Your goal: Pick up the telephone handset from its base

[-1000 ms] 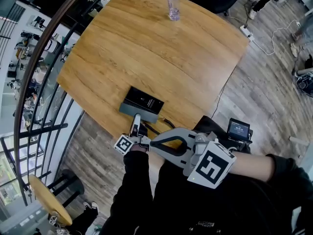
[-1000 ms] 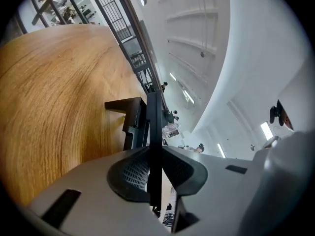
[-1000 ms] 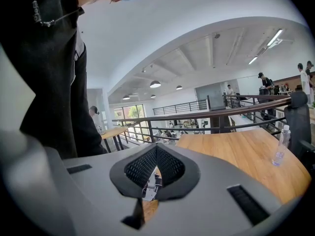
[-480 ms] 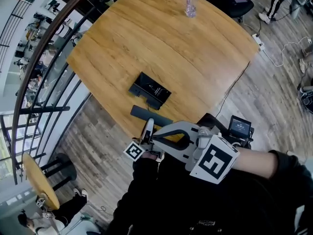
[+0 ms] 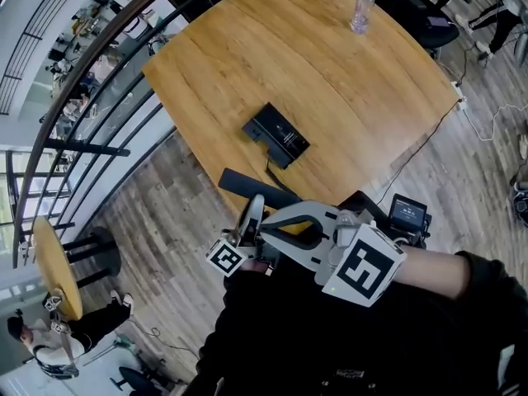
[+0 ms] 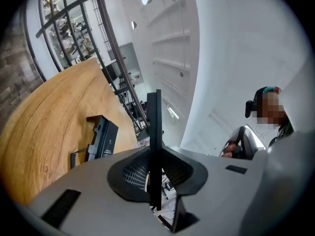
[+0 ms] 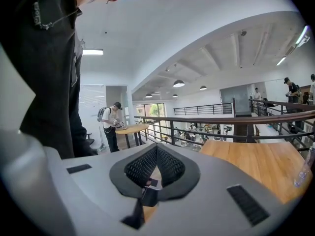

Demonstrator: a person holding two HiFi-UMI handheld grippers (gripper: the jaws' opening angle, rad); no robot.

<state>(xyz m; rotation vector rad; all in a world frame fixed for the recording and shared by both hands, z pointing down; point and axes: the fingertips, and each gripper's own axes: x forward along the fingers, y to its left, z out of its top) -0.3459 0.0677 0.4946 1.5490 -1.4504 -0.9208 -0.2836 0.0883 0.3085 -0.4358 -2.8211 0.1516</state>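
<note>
The black telephone base (image 5: 276, 134) lies on the wooden table (image 5: 346, 89), and it shows in the left gripper view too as the base (image 6: 102, 137) with its coiled cord (image 6: 74, 160). The dark handset (image 5: 243, 184) hangs lifted off it, over the table's near edge. My left gripper (image 5: 254, 206) is shut on the handset, which stands edge-on as a thin dark bar (image 6: 154, 132) between the jaws. My right gripper (image 5: 266, 231) sits just beside the left one, near my body. Its pads (image 7: 156, 154) meet at the tip with nothing held.
A clear water bottle (image 5: 360, 11) stands at the table's far side. A small black device with a screen (image 5: 404, 214) sits beside my right arm. A dark railing (image 5: 91, 81) runs along the table's left. Wooden floor lies below, with a round table (image 5: 54, 271).
The handset has come up off its base and toward me in the left gripper. The base now lies apart from it. Both grippers moved a little.
</note>
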